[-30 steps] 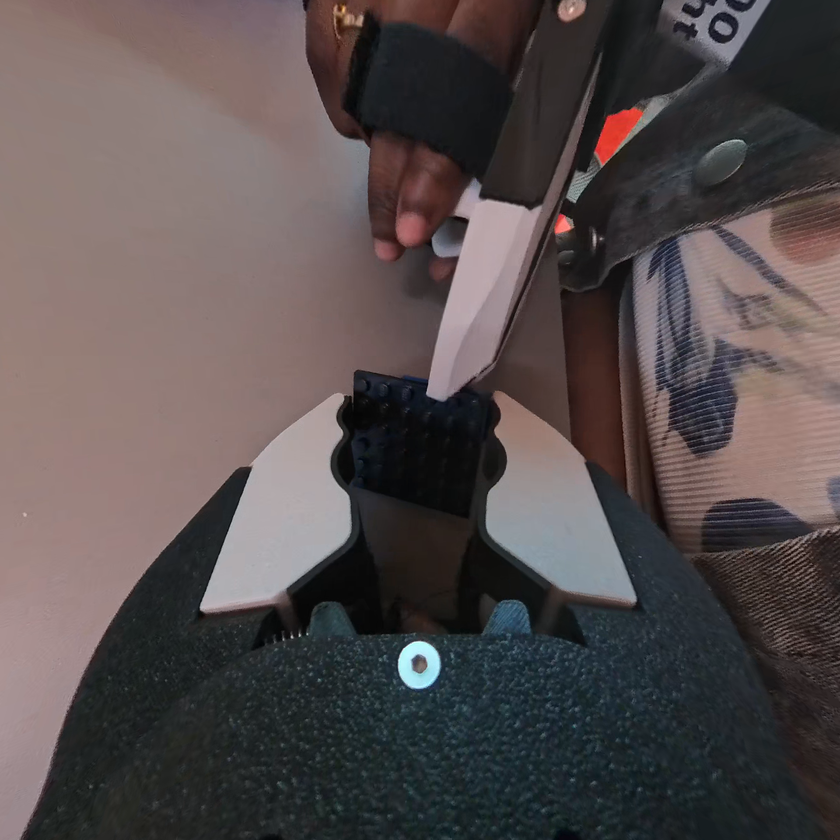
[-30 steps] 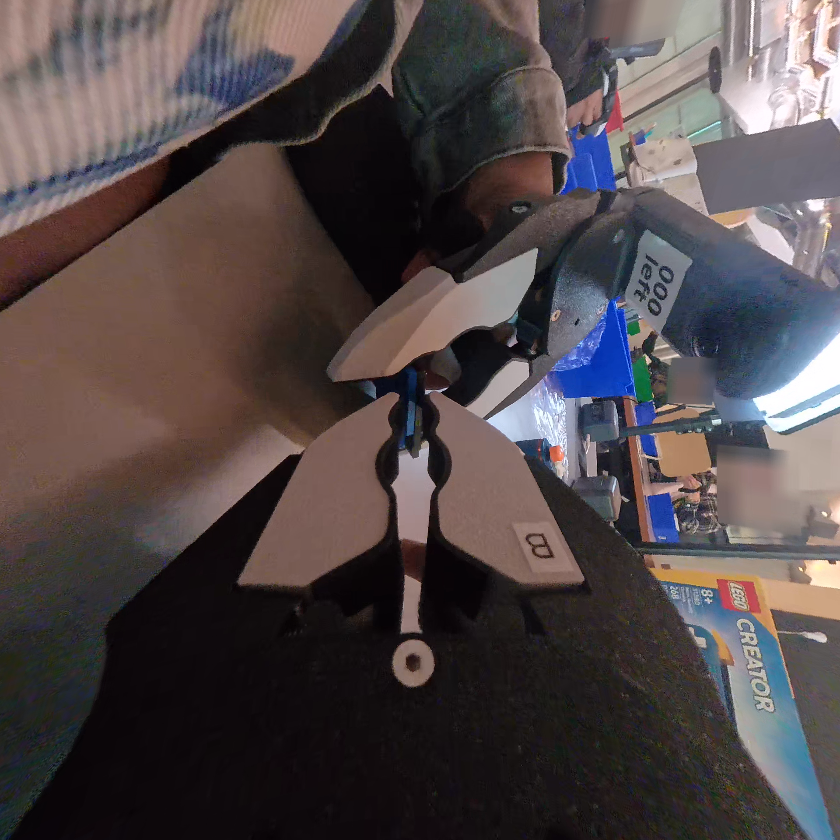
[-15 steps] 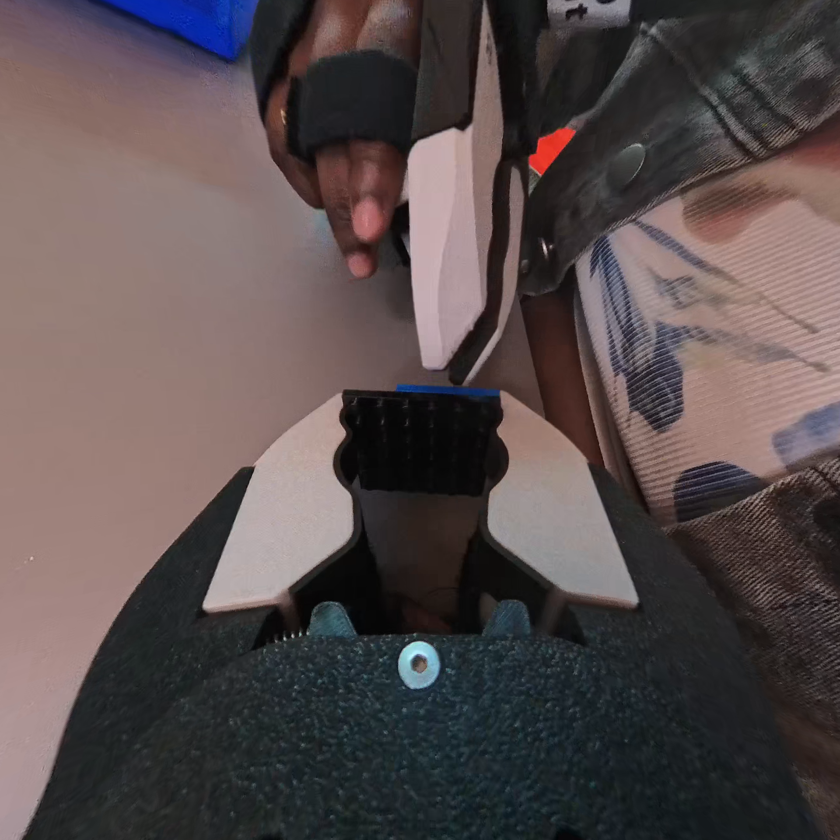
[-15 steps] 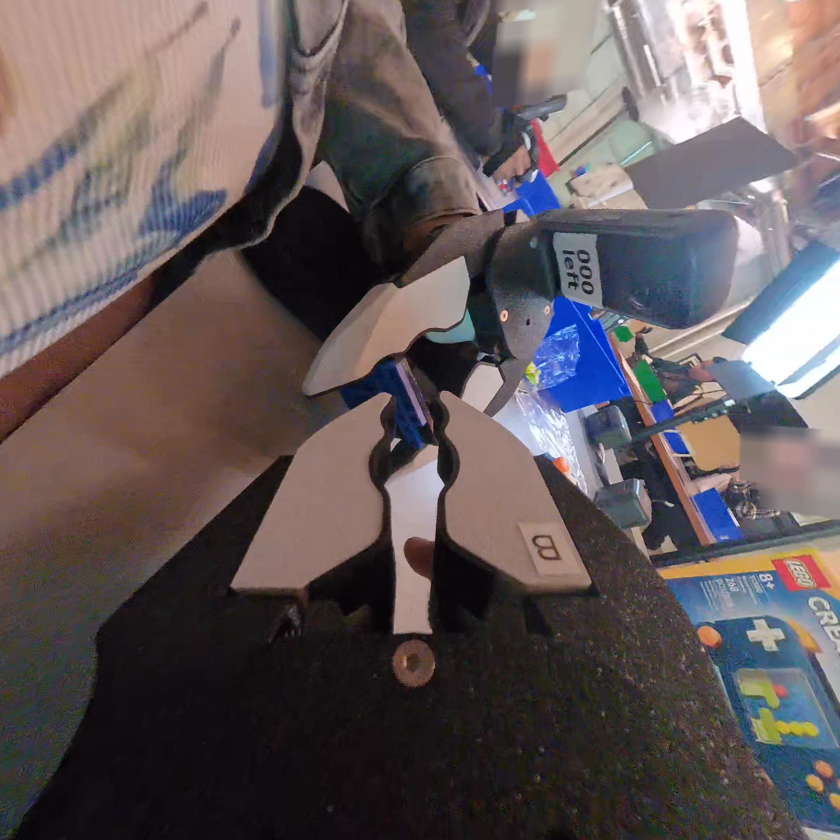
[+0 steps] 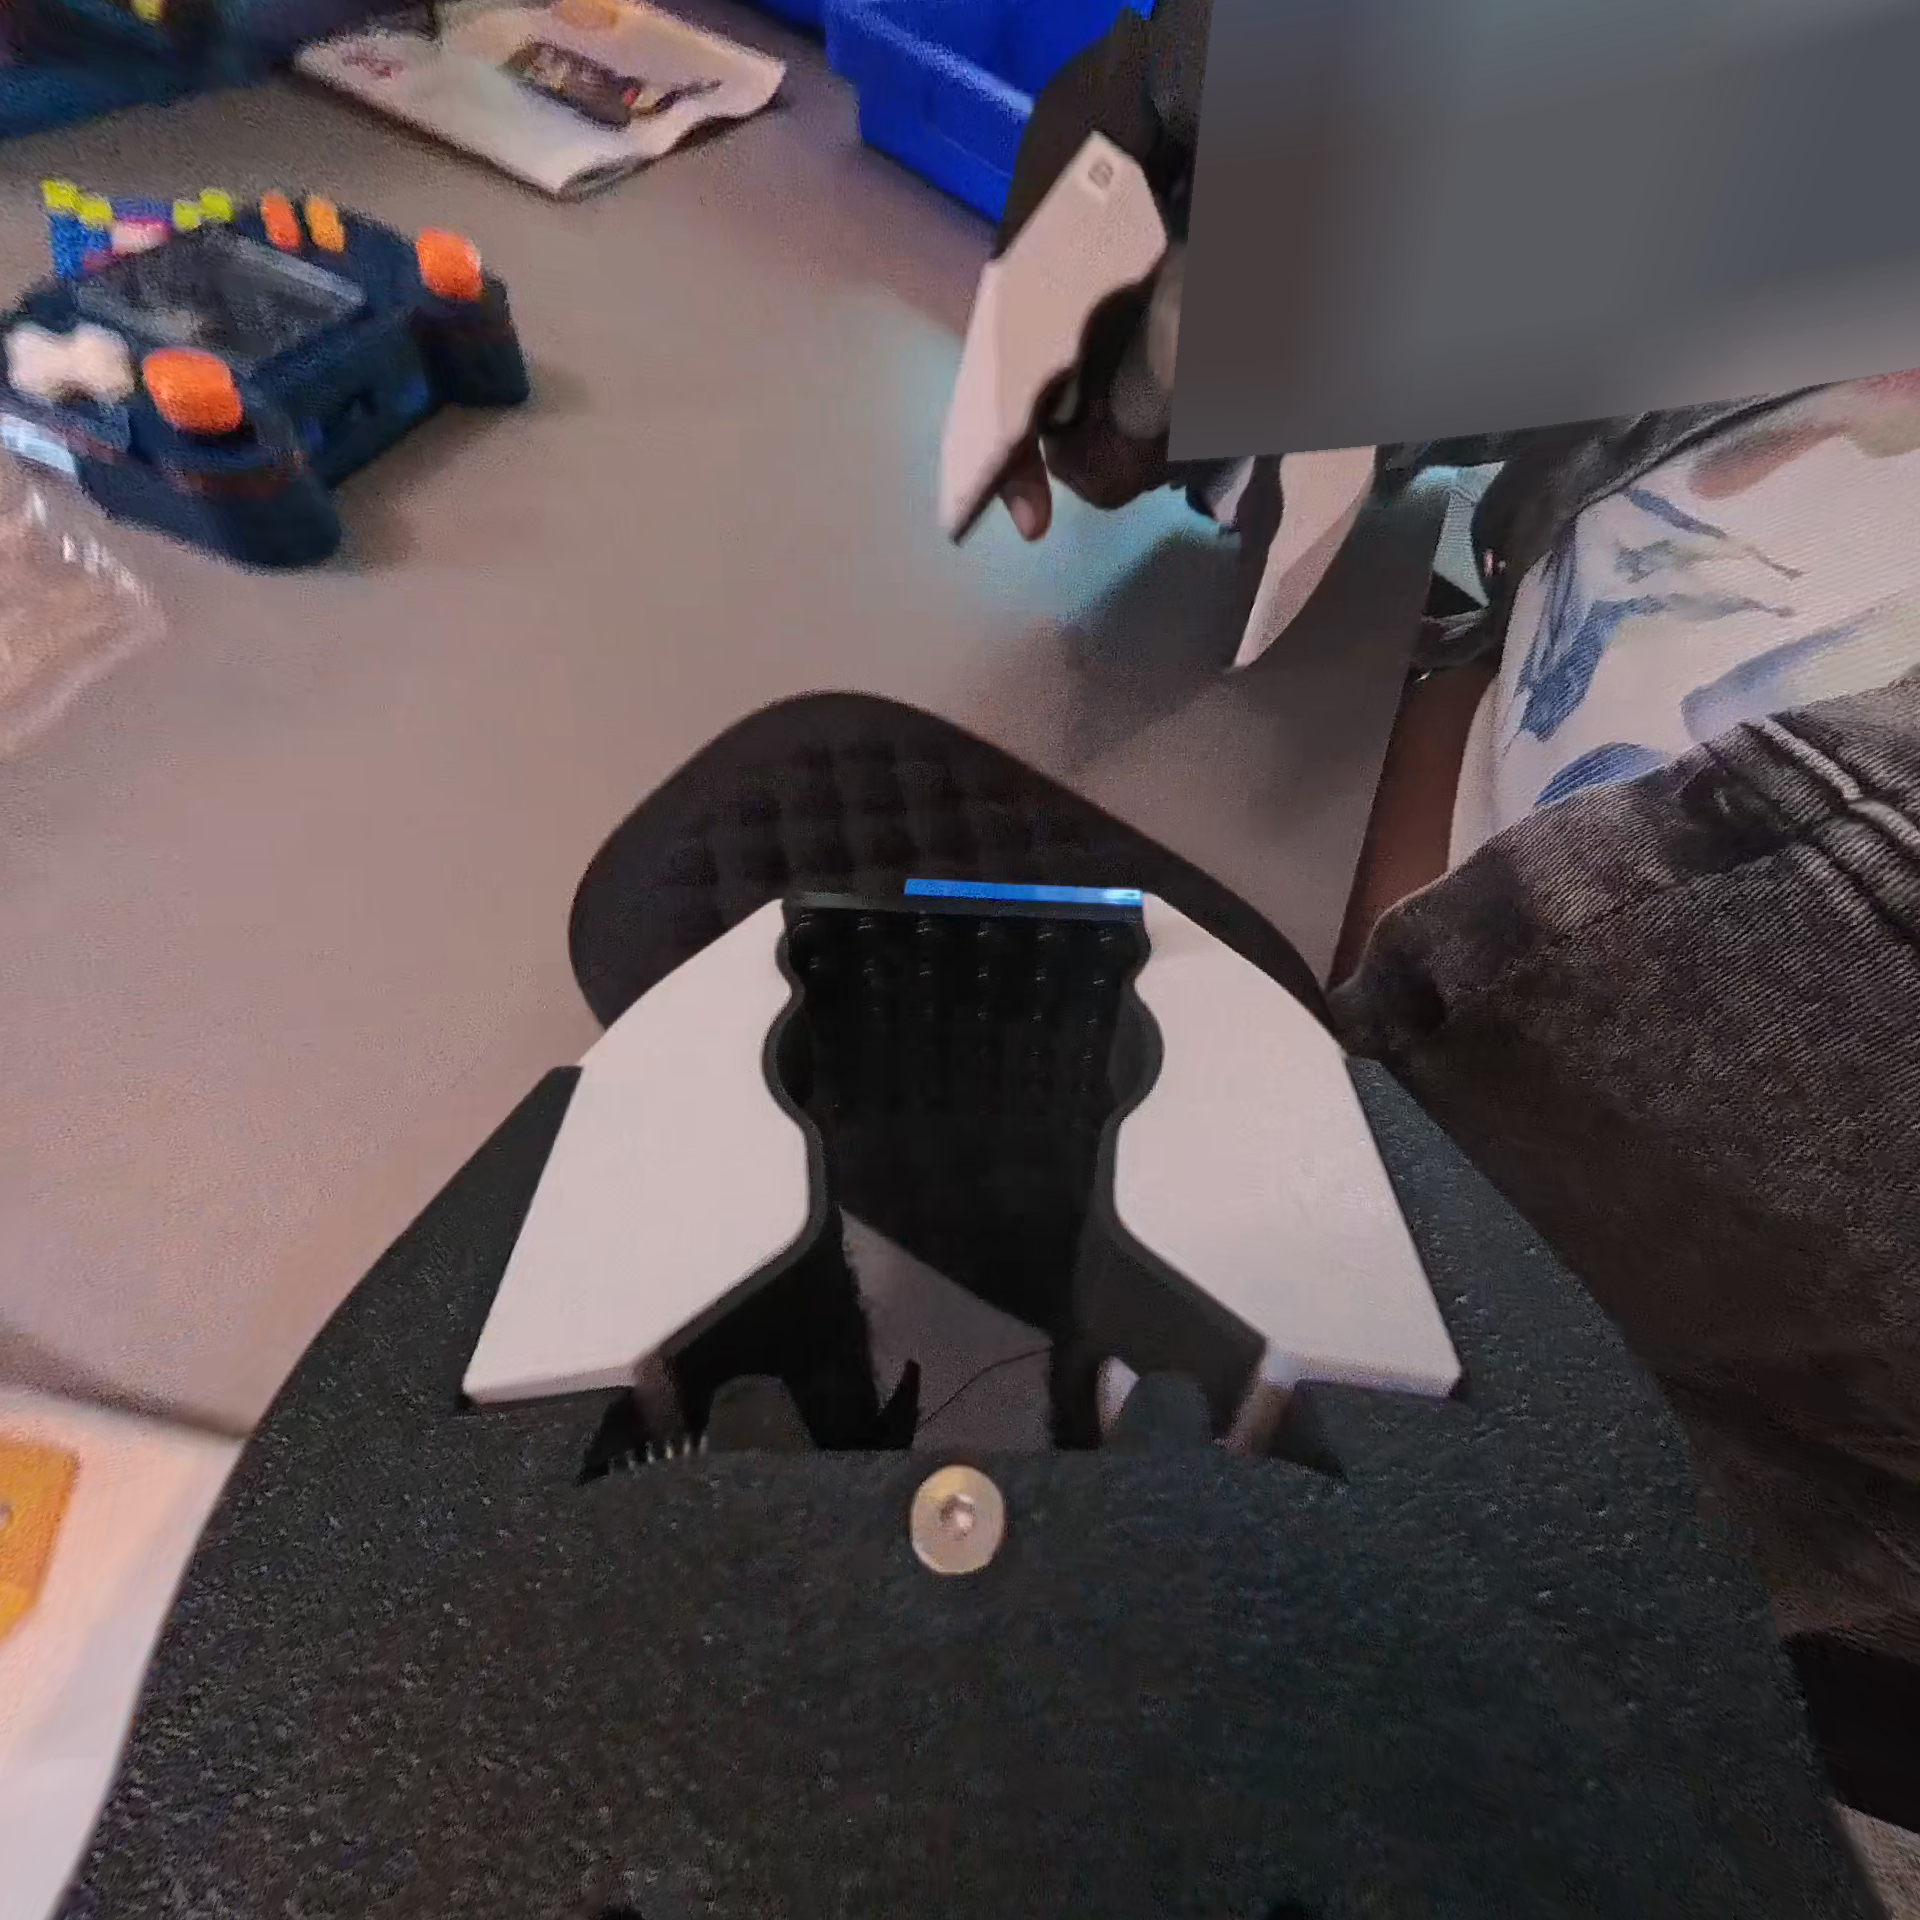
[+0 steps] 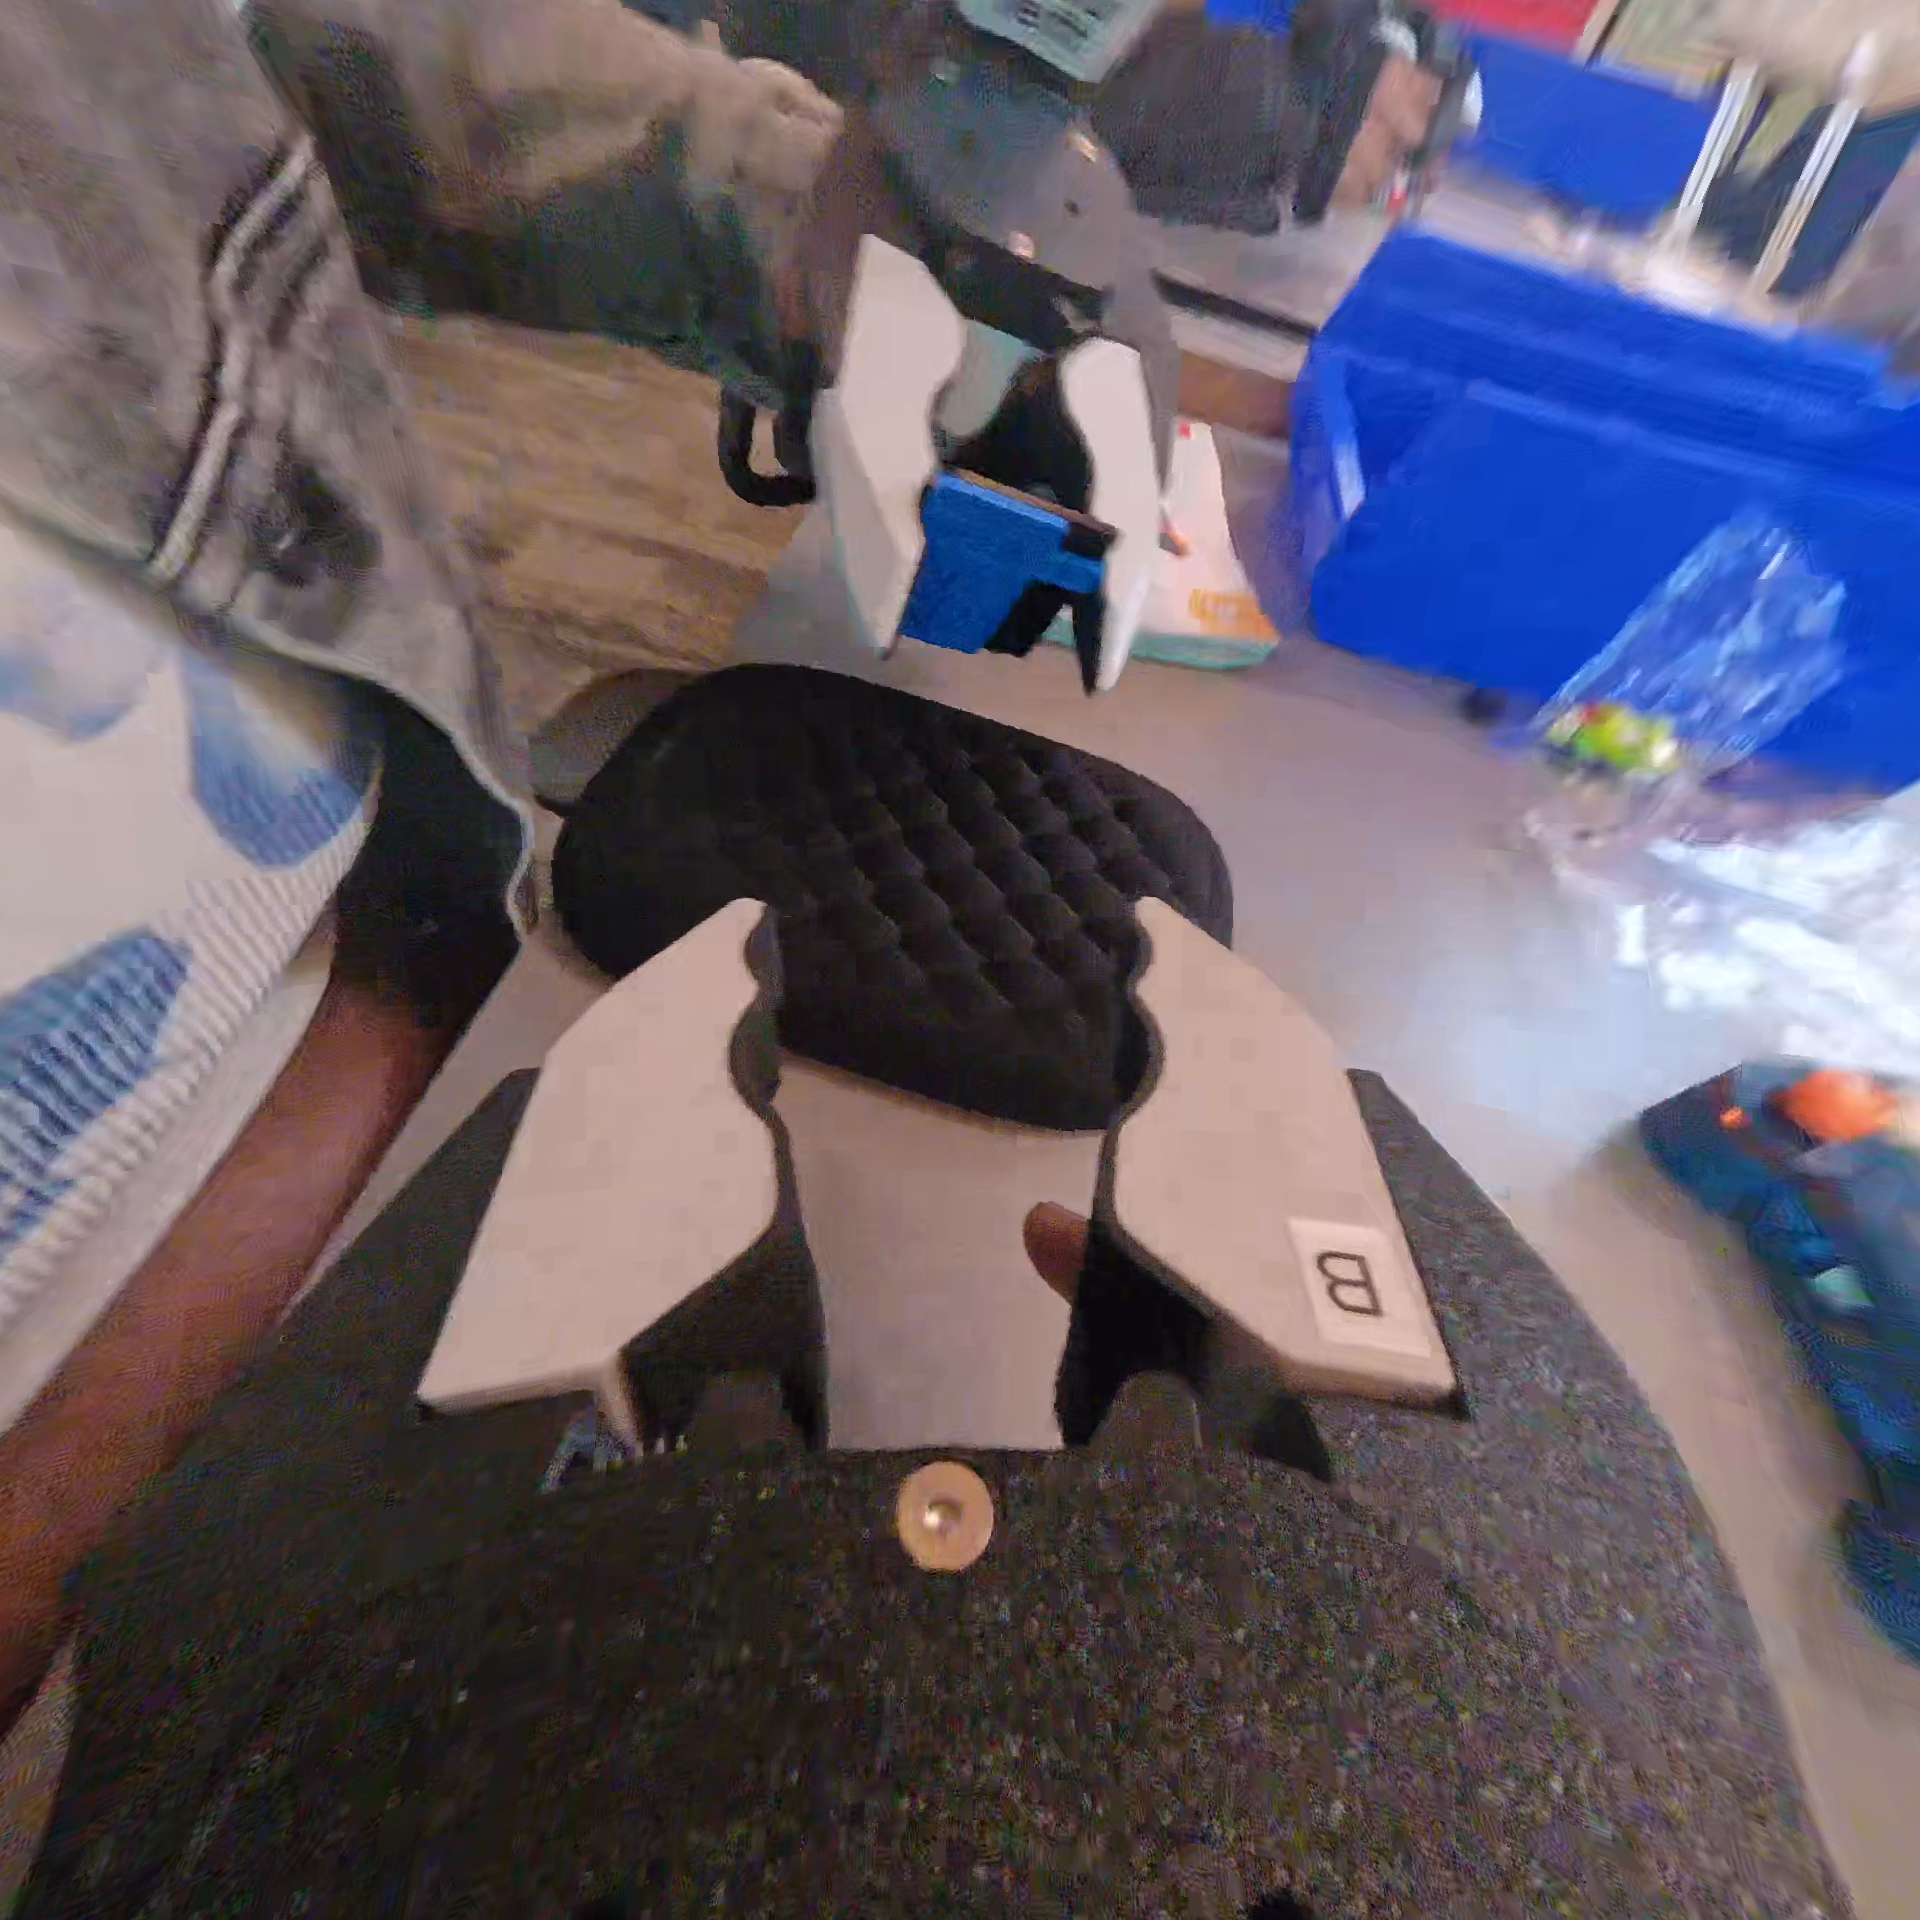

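Black-and-blue brick plate [image 5: 961,1023] clamped in left tongs [image 5: 964,935]; right tongs [image 6: 940,925] empty, apart.

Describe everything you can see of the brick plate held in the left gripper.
The brick plate is a thin, flat studded plastic piece, black on one face with a blue layer on the other. The left gripper is shut on it, fingers pressing its two side edges. It hangs in the air above a black quilted pad, touching nothing else.

Left gripper [image 5: 961,935] clamps a studded black-and-blue brick plate [image 5: 961,1029] (above a black pad [image 6: 935,831]).
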